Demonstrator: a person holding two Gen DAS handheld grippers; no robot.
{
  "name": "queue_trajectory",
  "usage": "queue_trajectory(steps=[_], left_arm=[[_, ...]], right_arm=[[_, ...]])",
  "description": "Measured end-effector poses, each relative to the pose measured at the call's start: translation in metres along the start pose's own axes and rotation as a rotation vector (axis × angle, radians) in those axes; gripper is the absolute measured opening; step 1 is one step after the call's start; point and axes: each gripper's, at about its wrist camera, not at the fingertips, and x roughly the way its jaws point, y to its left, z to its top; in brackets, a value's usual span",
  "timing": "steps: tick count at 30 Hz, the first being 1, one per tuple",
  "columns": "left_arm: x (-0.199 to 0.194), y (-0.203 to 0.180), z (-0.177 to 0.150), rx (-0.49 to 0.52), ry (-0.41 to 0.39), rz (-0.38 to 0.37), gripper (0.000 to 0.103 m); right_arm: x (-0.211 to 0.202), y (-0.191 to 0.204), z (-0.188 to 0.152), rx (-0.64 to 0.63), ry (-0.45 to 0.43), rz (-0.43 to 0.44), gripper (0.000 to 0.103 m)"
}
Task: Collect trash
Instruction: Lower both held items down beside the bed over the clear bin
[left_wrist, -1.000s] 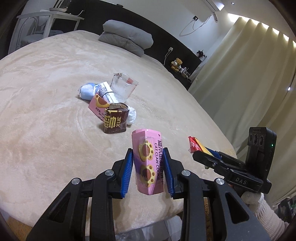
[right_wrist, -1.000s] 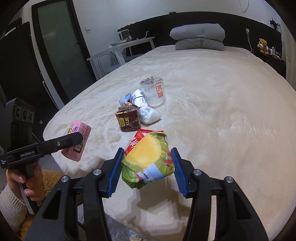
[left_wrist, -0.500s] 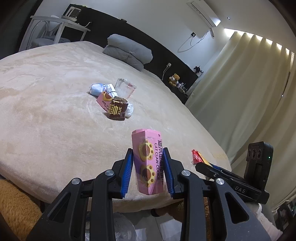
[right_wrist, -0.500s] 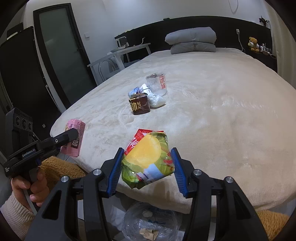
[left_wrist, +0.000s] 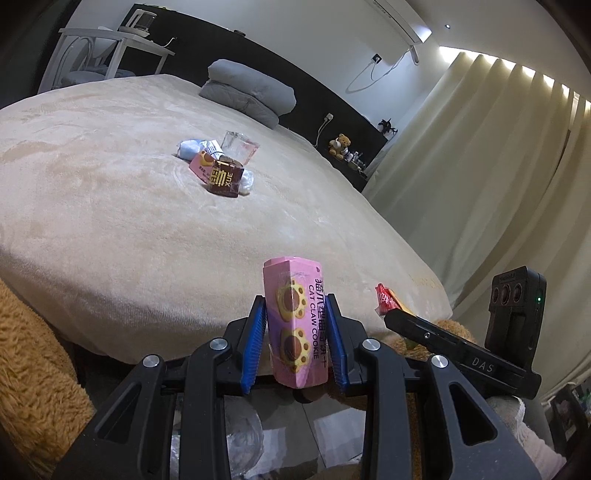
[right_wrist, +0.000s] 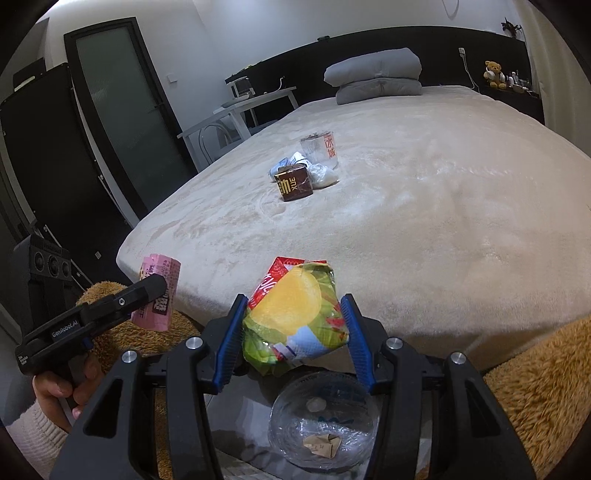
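My left gripper (left_wrist: 295, 341) is shut on a pink cat claw cookie box (left_wrist: 295, 325), held upright off the bed's near edge; the box also shows in the right wrist view (right_wrist: 159, 291). My right gripper (right_wrist: 291, 338) is shut on a crumpled yellow-green chip bag (right_wrist: 295, 317), above a bin lined with clear plastic (right_wrist: 325, 432) on the floor. The rest of the trash lies in a pile on the bed: a brown carton (right_wrist: 295, 186), a clear plastic cup (right_wrist: 321, 149), a white bag (right_wrist: 323, 175) and a second pink pack (left_wrist: 201, 168).
The beige bed (right_wrist: 424, 206) fills the middle, with grey pillows (right_wrist: 376, 75) at its head. A brown fluffy rug (right_wrist: 535, 387) lies at the bed's foot. A white desk (right_wrist: 236, 110) and dark door (right_wrist: 122, 122) stand left, curtains (left_wrist: 480, 166) right.
Both grippers have pulled back from the bed and dropped lower, carrying the box and the chip bag past the bed's edge. The lined bin now shows under the right gripper.
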Motion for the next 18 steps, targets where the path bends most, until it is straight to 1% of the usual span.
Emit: queue_trajectory(steps=[2, 10, 15, 18], left_arm=[[0.0, -0.002, -0.004, -0.004, 0.012, -0.004, 0.031], [0.005, -0.002, -0.016, -0.021, 0.055, -0.009, 0.031], [0.014, -0.002, -0.026, -0.03, 0.111, 0.009, 0.031], [0.023, -0.001, -0.031, -0.037, 0.15, 0.012, 0.031]], right_arm=[[-0.003, 0.0, -0.005, 0.011, 0.01, 0.017, 0.051], [-0.012, 0.002, -0.022, -0.003, 0.036, 0.011, 0.051], [-0.018, -0.005, -0.029, 0.025, 0.052, 0.029, 0.051], [-0.01, -0.009, -0.031, 0.05, 0.085, 0.029, 0.051]])
